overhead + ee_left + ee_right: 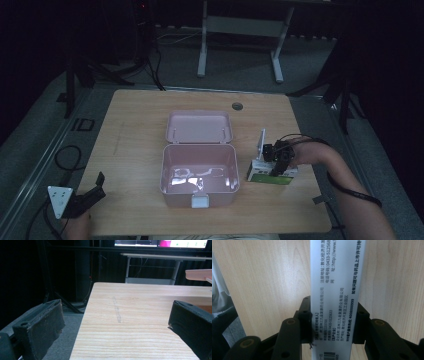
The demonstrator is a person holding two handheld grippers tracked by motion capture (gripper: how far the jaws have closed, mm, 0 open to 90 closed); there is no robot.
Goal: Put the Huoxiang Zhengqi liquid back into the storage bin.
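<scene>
Right gripper holds a small carton; left gripper waits with jaws wide.

The right gripper (281, 159) has its jaws pressed on both sides of the white and green carton (271, 174), which rests on the wooden table (140, 110) just right of the open pink box (199, 175). The left gripper (92, 192) sits spread apart, holding nothing, at the table's near left corner.

A pale wooden table (140, 115) stands on grey carpet floor (240, 70) in a dim room. At twelve o'clock beyond it stands a white-legged desk frame (202, 45), with lit screens (160, 243) above it in the left gripper view. Dark stands (75, 75) at ten o'clock, perhaps tripods, rise against black walls.
</scene>
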